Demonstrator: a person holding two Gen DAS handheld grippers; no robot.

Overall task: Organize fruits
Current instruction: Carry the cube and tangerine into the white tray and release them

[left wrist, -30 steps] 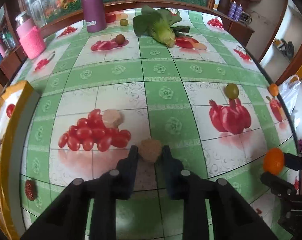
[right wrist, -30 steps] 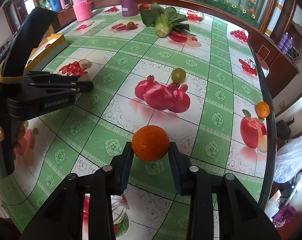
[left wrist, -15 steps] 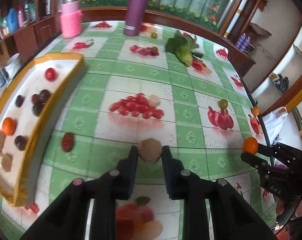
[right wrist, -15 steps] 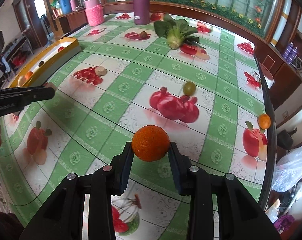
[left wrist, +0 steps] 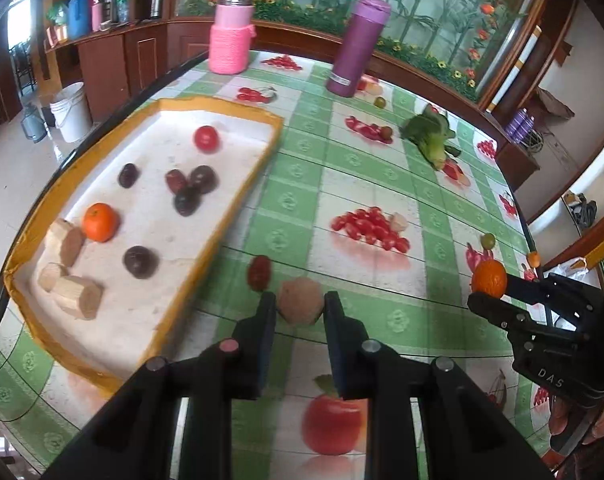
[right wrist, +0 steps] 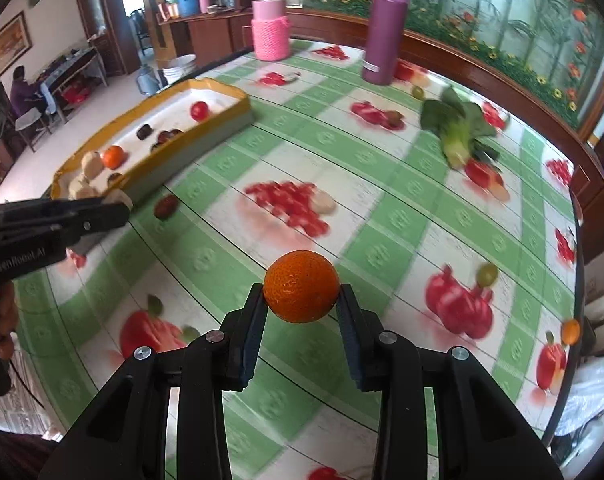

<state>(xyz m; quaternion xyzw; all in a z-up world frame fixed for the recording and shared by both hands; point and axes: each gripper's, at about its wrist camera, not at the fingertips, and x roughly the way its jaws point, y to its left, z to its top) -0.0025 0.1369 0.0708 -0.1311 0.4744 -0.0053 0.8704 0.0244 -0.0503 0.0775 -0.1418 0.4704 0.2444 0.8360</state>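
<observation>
Between the left gripper's (left wrist: pixel 300 308) clenched fingers sat a tan faceted chunk (left wrist: pixel 301 301), lifted off the surface; the right gripper (right wrist: pixel 301 306) pinched an orange (right wrist: pixel 301 291) by its sides. Ahead and left of both lay the yellow-rimmed tray (left wrist: pixel 238 196). The round orange could squirt free under a shallow pinch, and a low carry could clip the rim.

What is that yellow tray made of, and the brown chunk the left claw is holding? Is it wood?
The tray looks like cardboard or foam: matte yellow-orange walls, a slightly wavy rim, and a rough white floor. The brown chunk in the left gripper has flat facets and a dull tan surface like the blocks in the tray, so probably cut wood, though it could be a pale root piece.
</observation>
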